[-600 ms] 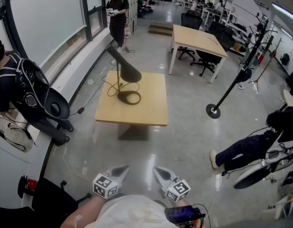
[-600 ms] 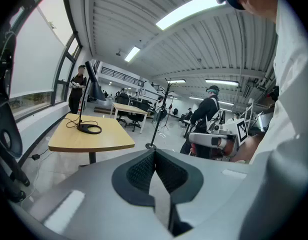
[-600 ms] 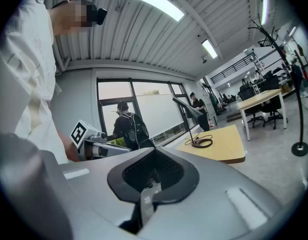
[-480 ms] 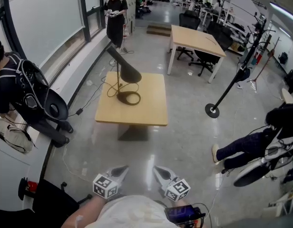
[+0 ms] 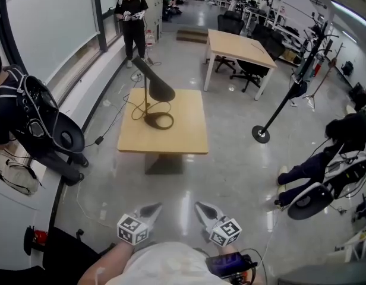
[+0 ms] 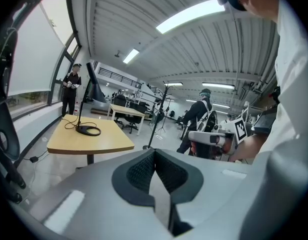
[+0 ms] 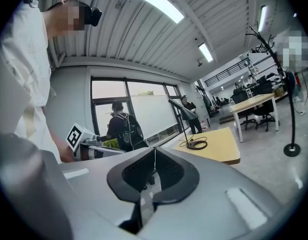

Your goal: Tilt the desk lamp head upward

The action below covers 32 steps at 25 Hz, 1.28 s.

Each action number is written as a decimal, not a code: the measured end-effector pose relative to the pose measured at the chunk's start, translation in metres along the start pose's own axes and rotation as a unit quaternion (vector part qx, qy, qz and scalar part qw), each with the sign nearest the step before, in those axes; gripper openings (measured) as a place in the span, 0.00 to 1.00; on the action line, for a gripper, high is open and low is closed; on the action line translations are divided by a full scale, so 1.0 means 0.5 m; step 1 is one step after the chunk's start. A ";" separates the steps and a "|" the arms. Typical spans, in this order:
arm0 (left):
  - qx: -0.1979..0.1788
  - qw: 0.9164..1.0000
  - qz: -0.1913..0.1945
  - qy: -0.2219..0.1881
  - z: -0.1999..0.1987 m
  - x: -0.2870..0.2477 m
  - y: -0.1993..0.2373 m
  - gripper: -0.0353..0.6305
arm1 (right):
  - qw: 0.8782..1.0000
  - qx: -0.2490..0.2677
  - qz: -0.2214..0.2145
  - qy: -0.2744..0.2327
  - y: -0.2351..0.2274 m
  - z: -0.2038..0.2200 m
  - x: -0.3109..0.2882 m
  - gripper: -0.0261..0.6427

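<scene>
Barely anything has changed: my view swung slightly, while the left claw (image 5: pixel 152 209) and right claw (image 5: pixel 202 208) hang closed, holding nothing. The desk lamp (image 5: pixel 157 83) stands on the worktop (image 5: pixel 186 132) well ahead, so I judge the approach is still to come.

A person (image 5: pixel 131 22) in black stands near the window (image 5: pixel 46 22); chairs (image 5: pixel 249 70), seemingly, crowd a pale desk (image 5: pixel 236 45).
</scene>
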<state>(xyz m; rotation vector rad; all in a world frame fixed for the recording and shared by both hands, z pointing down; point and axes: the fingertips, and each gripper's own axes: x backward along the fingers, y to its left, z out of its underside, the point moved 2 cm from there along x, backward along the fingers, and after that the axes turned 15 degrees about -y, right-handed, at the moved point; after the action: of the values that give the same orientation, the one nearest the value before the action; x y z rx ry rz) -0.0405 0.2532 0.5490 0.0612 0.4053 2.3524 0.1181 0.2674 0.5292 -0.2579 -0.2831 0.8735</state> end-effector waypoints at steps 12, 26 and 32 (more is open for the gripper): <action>-0.005 1.000 0.009 -0.004 -0.008 0.046 0.011 0.06 | 1.000 -0.017 0.013 -0.012 0.037 0.014 -0.008 0.06; 0.003 0.999 -0.041 -0.022 -0.012 0.196 0.097 0.06 | 1.000 -0.008 -0.013 0.019 0.151 0.075 -0.085 0.06; 0.003 0.998 -0.049 -0.027 -0.017 0.239 0.121 0.06 | 0.999 -0.002 -0.020 0.027 0.181 0.089 -0.112 0.06</action>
<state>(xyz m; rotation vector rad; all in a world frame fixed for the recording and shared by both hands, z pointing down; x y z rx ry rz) -0.1690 0.2911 0.5509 0.1053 0.3803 2.2484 0.0040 0.2839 0.5325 -0.2780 -0.2398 0.8261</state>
